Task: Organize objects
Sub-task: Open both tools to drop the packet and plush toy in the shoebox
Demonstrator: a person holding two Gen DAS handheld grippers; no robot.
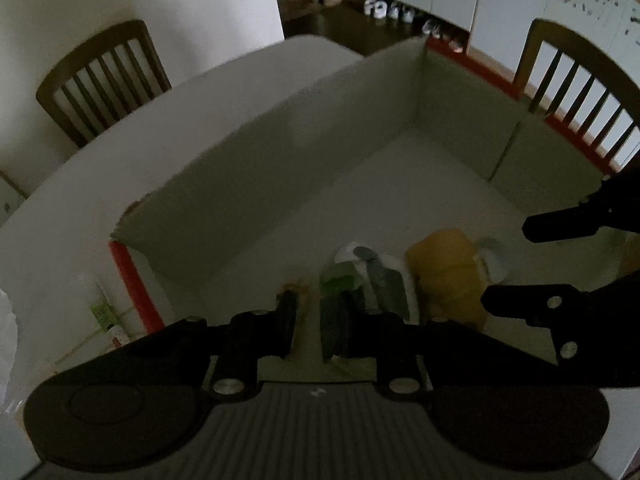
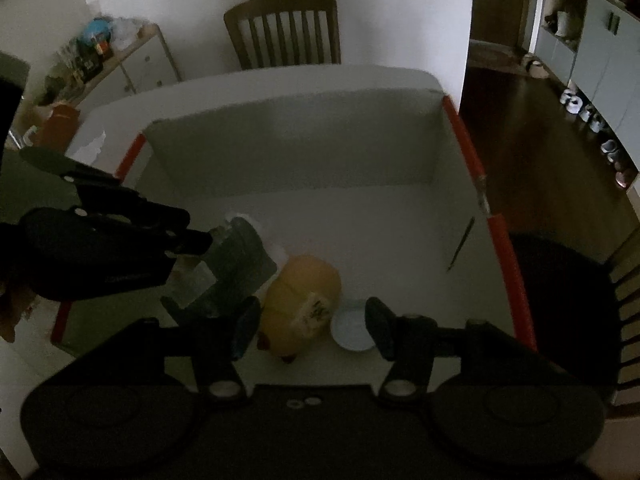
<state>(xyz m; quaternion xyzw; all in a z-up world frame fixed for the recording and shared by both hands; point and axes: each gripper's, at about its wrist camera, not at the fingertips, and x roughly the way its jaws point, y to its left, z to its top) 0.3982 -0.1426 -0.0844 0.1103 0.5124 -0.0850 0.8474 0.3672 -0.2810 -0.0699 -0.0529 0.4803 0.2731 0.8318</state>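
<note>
Low in the centre of the right wrist view, we find the yellow plush toy (image 2: pixel 302 304) lying on the bench floor inside the white walled enclosure (image 2: pixel 292 136), directly ahead of our right gripper (image 2: pixel 310 330), whose jaws stand apart with nothing pressed between them. Its long axis runs diagonally from lower left to upper right, so it sits slightly skewed to that gap. A small white dish (image 2: pixel 352 330) lies just beside it. Our left gripper (image 1: pixel 316 322) is nearly closed on a crumpled grey-green packet (image 1: pixel 376 280), left of the toy. We judge the right hand nearer.
</note>
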